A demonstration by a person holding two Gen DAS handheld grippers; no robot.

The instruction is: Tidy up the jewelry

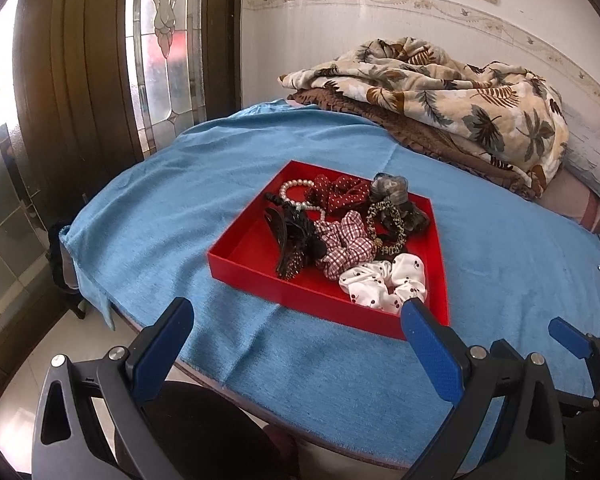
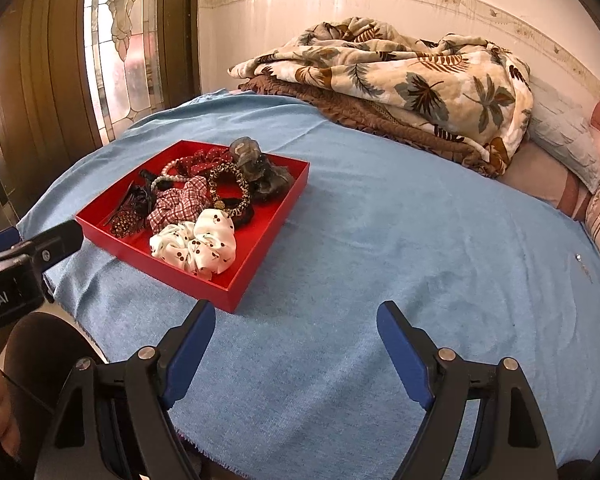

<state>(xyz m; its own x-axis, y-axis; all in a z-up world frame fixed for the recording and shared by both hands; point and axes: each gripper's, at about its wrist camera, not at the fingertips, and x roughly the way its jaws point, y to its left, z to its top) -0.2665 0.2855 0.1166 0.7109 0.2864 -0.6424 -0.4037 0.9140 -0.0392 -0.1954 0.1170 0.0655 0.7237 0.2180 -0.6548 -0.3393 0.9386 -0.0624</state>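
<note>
While both tongs hover spread and empty over the bed's (image 2: 380,216) near edge, the red tray (image 1: 440,248) sits on the blue cover toward the left edge. Left tongs (image 1: 296,316) face its near wall; right tongs (image 2: 296,316) face bare cover beside it. Inside: white scrunchie (image 1: 384,282) at near-right corner, pearls (image 1: 294,194) at far-left.

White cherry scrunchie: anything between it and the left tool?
Only the red tray's near wall. The white cherry scrunchie lies just behind it; the open left tool hovers in front, so approach over the wall.
</note>
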